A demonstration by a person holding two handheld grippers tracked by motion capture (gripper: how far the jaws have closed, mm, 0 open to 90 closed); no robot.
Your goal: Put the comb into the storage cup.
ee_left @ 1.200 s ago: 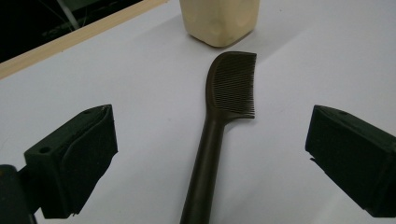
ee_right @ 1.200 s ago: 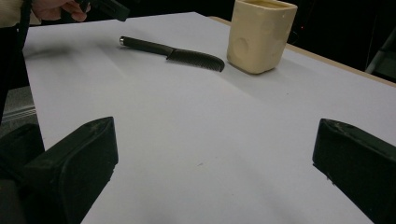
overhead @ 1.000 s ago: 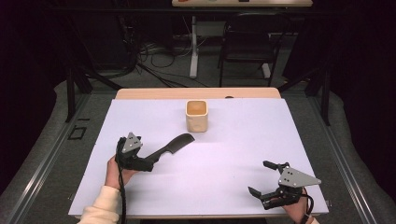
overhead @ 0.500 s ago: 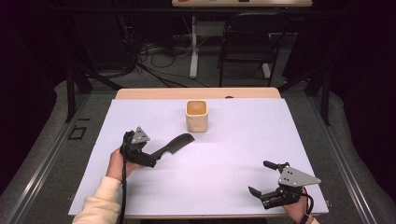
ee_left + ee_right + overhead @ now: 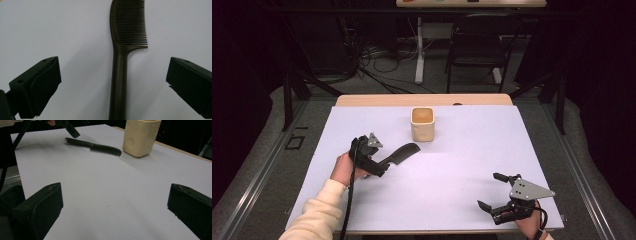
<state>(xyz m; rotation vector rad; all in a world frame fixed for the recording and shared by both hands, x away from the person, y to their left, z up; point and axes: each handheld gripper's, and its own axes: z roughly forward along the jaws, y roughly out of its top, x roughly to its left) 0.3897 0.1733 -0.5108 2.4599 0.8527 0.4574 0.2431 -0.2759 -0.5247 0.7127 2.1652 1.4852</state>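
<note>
A dark comb lies flat on the white table cover, left of centre, its toothed end pointing toward a cream cup. My left gripper is open around the comb's handle end. In the left gripper view the comb runs up the middle between the jaws of the left gripper, with wide gaps on both sides. My right gripper stands open near the front right edge, holding nothing. From the right gripper I see the comb and the cup far ahead.
The white cover spreads over most of the table, with a wooden strip bare along the far edge. Behind the table are a chair, a stand and cables on the floor. A cable trails from the left gripper along the sleeve.
My left gripper has moved forward and to the right, so its open jaws now straddle the comb's handle. The comb, the cup and the right gripper have stayed in place.
</note>
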